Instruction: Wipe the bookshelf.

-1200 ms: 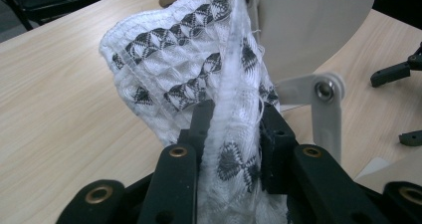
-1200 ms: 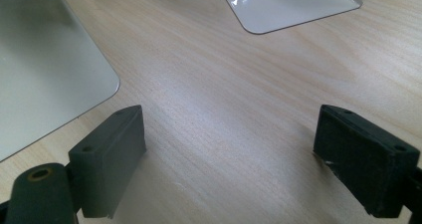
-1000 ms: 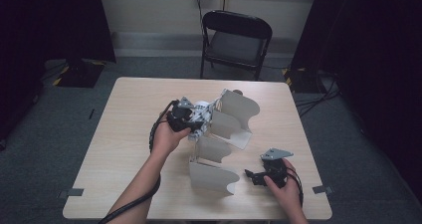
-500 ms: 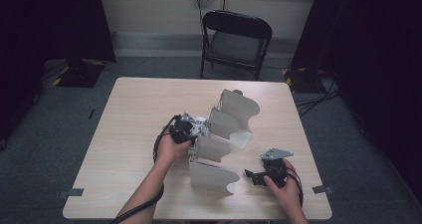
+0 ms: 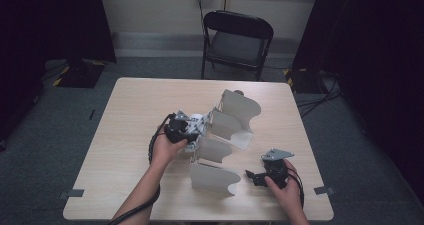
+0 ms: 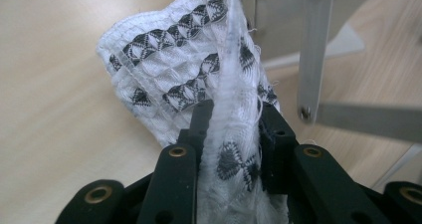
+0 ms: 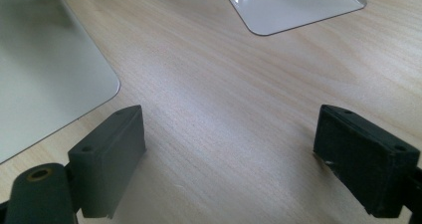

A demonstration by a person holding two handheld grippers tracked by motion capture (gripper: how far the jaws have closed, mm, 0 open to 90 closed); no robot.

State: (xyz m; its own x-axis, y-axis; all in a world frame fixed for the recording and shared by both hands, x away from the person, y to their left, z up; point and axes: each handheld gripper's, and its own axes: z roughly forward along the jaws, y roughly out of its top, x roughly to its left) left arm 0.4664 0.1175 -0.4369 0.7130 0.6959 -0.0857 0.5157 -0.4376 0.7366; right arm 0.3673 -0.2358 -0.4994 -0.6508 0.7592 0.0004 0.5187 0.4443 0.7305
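Left gripper point(image 6: 231, 115) clamped on white patterned cloth point(image 6: 189, 69), just beside metal divider rack point(image 5: 230, 120) at table centre; right gripper point(image 7: 229, 159) wide open, empty, resting near rack. Risk: frayed cloth edge snags on rack plate, slips from jaws

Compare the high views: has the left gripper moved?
Yes. The left gripper, shut on the cloth, has come toward the table's near edge, alongside the metal rack.

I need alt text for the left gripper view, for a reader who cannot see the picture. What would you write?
The left gripper, its two black jaws shut, pinches a white cloth with a black diamond pattern above a light wooden table. Behind the cloth, at the right, stands a pale metal rack.
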